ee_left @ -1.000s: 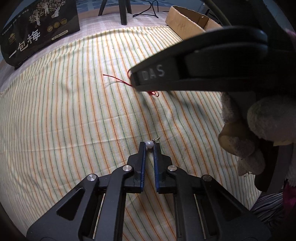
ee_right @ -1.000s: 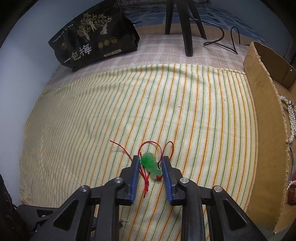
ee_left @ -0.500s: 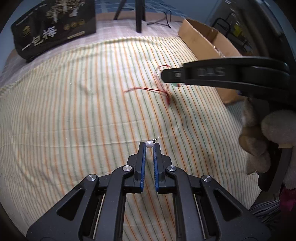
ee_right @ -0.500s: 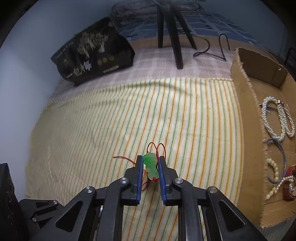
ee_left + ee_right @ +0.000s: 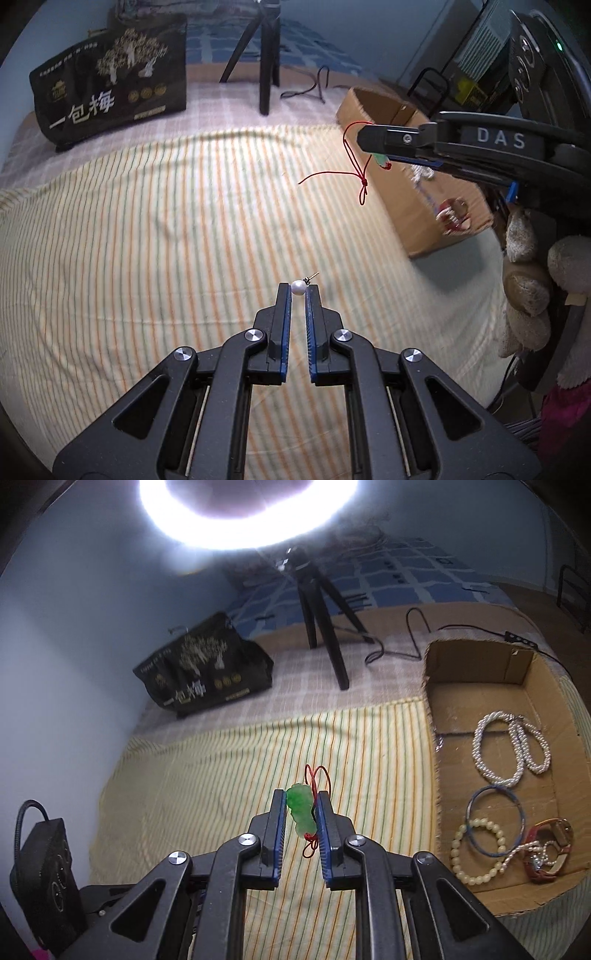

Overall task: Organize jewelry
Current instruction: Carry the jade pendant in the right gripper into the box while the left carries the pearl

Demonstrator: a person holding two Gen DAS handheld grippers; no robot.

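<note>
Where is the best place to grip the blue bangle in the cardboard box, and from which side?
Take the blue bangle at its far arc, from above, one finger inside the ring. It lies flat in the cardboard box, and that arc is bare, while the near side crosses the pale bead bracelet.

Ring light (image 5: 247, 520) on tripod (image 5: 321, 616) against pale blue wall (image 5: 74, 627)

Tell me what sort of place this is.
Probably a bedroom used as a filming spot: a striped cloth spread on a bed, a checked blue quilt behind, and a ring light on a tripod.

Green pendant (image 5: 301, 810), striped cloth (image 5: 221, 775)
</note>
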